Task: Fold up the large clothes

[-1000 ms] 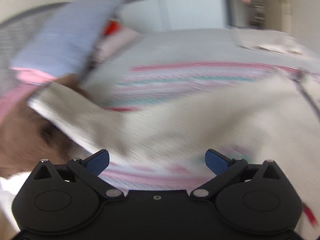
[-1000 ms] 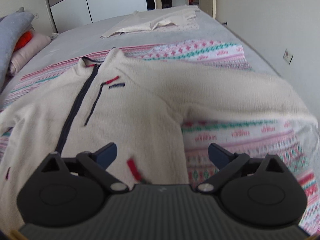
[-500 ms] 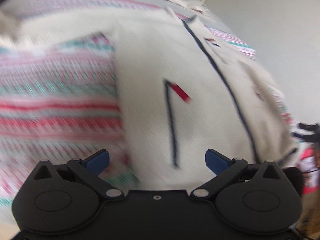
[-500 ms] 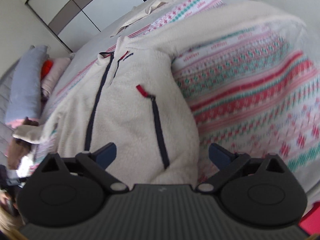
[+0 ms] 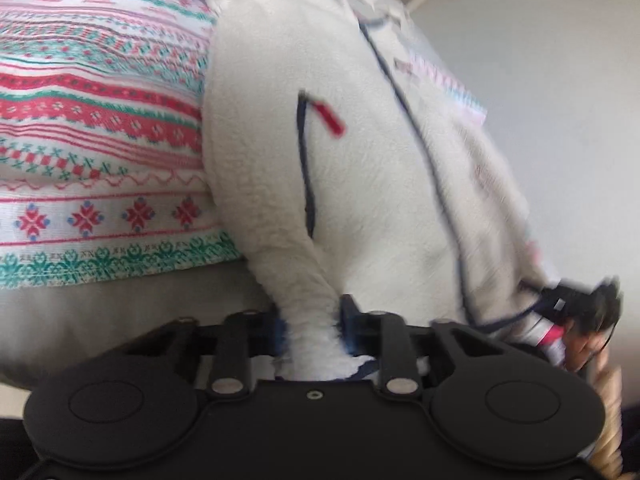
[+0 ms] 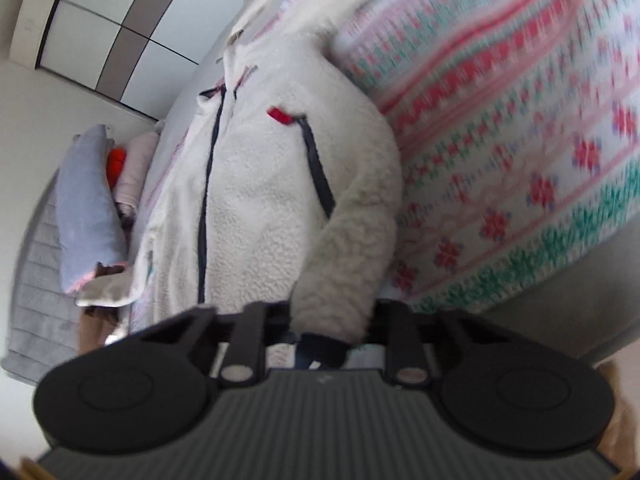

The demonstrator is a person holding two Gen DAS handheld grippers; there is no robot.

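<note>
Tools (image 5: pixel 310 330) (image 6: pixel 332 328) (two), one fleece (image 5: pixel 360 184)

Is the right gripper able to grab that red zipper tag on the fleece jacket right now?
Probably not as things stand: the right gripper has its jaws closing on the fleece jacket hem, and the red zipper tag lies farther up the jacket.

A grey bed (image 6: pixel 580 320) carries a patterned red-and-green blanket (image 5: pixel 100 120); a cream fleece jacket (image 6: pixel 260 200) lies spread over it, pillows (image 6: pixel 86 200) at the head.
</note>
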